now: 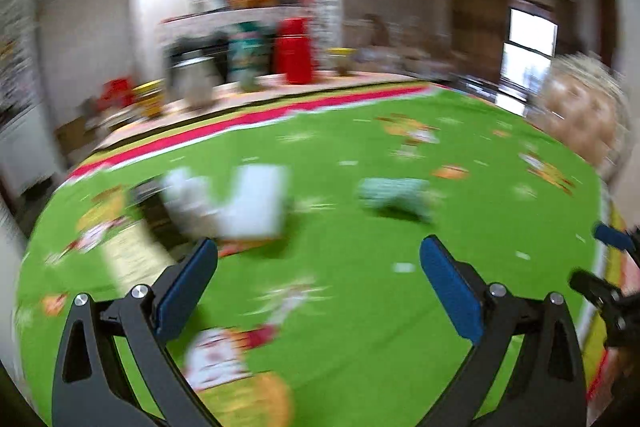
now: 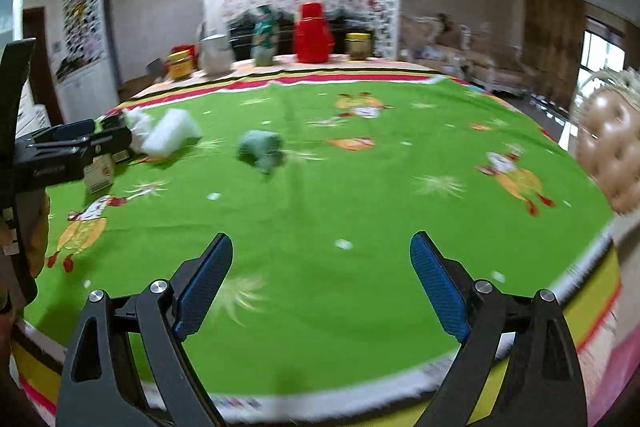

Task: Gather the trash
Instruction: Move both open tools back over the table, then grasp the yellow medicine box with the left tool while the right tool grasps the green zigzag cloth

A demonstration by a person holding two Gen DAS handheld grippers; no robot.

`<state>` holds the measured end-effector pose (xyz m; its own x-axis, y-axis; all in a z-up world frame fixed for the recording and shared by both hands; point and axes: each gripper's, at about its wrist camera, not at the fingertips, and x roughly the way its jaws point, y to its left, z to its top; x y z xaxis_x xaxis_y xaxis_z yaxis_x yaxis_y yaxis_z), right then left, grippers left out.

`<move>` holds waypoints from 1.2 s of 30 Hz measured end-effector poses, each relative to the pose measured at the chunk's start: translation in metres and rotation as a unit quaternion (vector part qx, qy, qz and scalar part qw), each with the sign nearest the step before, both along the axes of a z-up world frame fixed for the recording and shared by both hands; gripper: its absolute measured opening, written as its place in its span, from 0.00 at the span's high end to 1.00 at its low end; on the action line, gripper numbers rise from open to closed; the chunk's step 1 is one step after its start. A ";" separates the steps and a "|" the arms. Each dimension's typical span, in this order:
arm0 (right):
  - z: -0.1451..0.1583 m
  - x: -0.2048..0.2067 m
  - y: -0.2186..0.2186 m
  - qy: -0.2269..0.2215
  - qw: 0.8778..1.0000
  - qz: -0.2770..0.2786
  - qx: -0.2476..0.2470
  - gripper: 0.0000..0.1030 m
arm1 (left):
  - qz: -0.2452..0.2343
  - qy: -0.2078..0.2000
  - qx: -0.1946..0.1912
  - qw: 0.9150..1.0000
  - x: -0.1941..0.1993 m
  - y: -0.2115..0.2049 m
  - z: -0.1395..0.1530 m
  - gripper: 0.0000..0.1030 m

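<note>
White crumpled trash lies on the green tablecloth, just ahead and left of my left gripper, which is open and empty. A crumpled pale green piece lies ahead and to the right. In the right wrist view the white trash sits far left and the green piece left of centre. My right gripper is open and empty near the table's front edge. The left wrist view is blurred.
A small printed box lies beside the white trash. A red jug, jars and a white pitcher stand at the table's far edge. A padded chair stands at the right. The left gripper's body shows at far left.
</note>
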<state>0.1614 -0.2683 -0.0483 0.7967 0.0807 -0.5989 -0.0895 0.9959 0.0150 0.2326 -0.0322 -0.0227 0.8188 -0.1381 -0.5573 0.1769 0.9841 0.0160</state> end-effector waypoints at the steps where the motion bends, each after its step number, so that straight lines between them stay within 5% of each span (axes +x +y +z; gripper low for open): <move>1: 0.000 0.005 0.006 0.001 1.000 0.008 0.001 0.17 | 0.023 0.002 -0.003 1.000 0.001 0.012 -0.001 0.05; 5: -0.001 0.024 0.033 0.005 0.999 0.044 -0.002 0.17 | 0.096 0.032 -0.022 0.995 0.009 0.051 -0.013 0.05; 11: 0.004 0.056 0.057 0.008 0.996 0.084 -0.006 0.17 | 0.194 0.093 -0.038 0.976 0.040 0.091 -0.039 0.05; 19: -0.011 0.115 0.063 0.040 0.995 0.095 0.014 0.17 | 0.226 0.137 -0.020 0.964 0.085 0.110 -0.066 0.06; 21: -0.016 0.132 0.063 0.046 0.994 0.093 0.015 0.17 | 0.206 0.146 -0.051 0.966 0.090 0.120 -0.072 0.30; 29: -0.041 0.194 0.063 0.088 0.993 0.078 0.010 0.17 | 0.201 0.109 -0.087 0.970 0.070 0.133 -0.062 0.50; 36: -0.050 0.216 0.070 0.117 0.989 0.085 -0.011 0.21 | 0.188 0.054 -0.107 0.975 0.056 0.132 -0.043 0.53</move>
